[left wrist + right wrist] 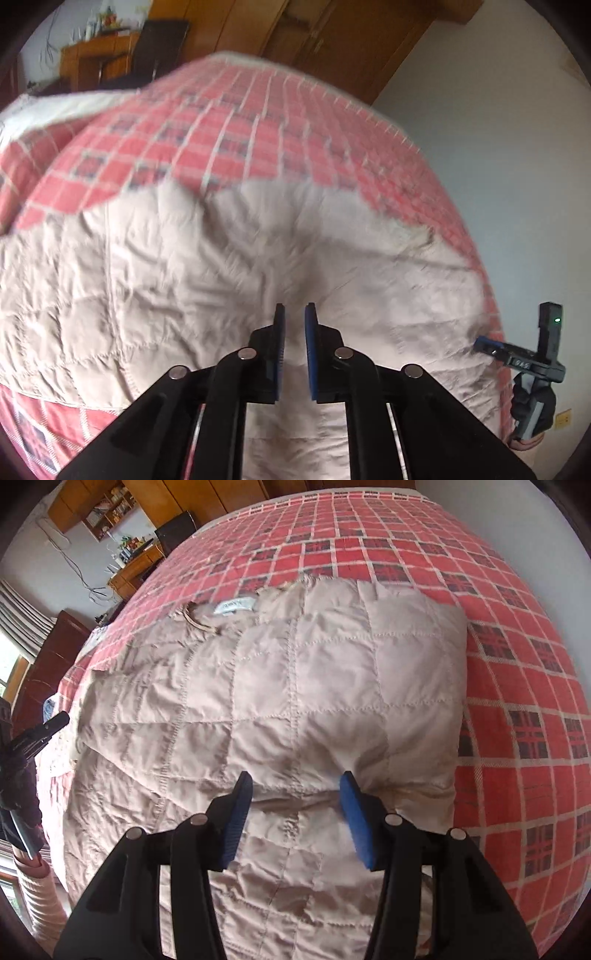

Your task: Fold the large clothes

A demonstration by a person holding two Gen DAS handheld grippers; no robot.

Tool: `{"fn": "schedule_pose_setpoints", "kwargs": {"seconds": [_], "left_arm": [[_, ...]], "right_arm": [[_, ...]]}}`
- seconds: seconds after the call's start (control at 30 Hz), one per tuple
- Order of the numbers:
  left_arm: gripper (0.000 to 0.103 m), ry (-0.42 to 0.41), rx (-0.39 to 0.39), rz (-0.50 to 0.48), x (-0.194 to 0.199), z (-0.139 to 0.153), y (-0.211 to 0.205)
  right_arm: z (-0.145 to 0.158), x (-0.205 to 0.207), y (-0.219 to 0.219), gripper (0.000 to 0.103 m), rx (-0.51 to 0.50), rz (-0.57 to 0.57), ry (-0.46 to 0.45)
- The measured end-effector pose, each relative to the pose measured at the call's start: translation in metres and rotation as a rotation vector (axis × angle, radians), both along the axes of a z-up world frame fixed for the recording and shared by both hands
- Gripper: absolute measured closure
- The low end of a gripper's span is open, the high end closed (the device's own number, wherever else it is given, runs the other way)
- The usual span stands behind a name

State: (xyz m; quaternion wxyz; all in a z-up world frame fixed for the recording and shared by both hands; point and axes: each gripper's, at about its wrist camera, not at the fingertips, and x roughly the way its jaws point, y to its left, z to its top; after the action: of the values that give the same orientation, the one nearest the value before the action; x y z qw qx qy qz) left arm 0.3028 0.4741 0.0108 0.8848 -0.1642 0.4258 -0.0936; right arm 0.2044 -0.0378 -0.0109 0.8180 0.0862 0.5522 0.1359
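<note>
The left gripper (294,314) sits nearest the lens, its blue pads (279,332) drawn close with only a narrow slit between them; whether any cloth is caught in that slit cannot be told. Just beyond its tips lies the beige quilted jacket (229,266), spread on the red checked bedspread (229,122). The view is blurred.

The right gripper (297,786) hangs over the same jacket with its pads (354,812) set wide apart, clamping nothing, the tips close to a crease in the fabric. At the far edge of the jacket a white label (235,606) and a drawstring (197,622) mark the collar. The bedspread shows on the jacket's right and far sides.

Beyond the jacket, past the bed, stand a wooden wardrobe (332,33) and a desk (135,568) with small clutter; shelves (107,507) hold small items too blurred to name.
</note>
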Motion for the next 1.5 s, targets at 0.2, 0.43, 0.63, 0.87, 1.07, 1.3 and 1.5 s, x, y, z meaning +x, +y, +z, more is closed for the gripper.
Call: {"fn": "schedule_pose_setpoints", "kwargs": {"seconds": [0.2, 0.43, 0.63, 0.87, 1.07, 1.3, 1.5], "left_arm": [[0.083, -0.045, 0.051, -0.140, 0.011, 0.021, -0.072], [0.091, 0.206, 0.100, -0.139, 0.050, -0.071, -0.095], [0.101, 0.223, -0.082, -0.087, 0.048, -0.083, -0.065], [0.047, 0.015, 0.084, -0.027, -0.026, -0.013, -0.021], [0.043, 0.059, 0.167, 0.286, -0.098, -0.006, 0.098], [0.044, 0.163, 0.081, 0.676, -0.174, -0.041, 0.232], [0.045, 0.064, -0.156, 0.750, -0.181, -0.062, 0.288]], "right_arm": [[0.004, 0.014, 0.016, 0.053, 0.030, 0.020, 0.049], [-0.027, 0.021, 0.021, 0.053, 0.027, 0.015, 0.096], [-0.023, 0.019, 0.018, 0.053, 0.030, 0.001, 0.091], [0.013, -0.012, 0.030, 0.044, 0.070, 0.074, 0.001], [0.009, -0.014, 0.041, 0.044, 0.094, 0.125, 0.020], [-0.007, -0.005, 0.050, 0.043, 0.075, 0.138, 0.043], [-0.015, 0.001, 0.054, 0.043, 0.070, 0.135, 0.058]]}}
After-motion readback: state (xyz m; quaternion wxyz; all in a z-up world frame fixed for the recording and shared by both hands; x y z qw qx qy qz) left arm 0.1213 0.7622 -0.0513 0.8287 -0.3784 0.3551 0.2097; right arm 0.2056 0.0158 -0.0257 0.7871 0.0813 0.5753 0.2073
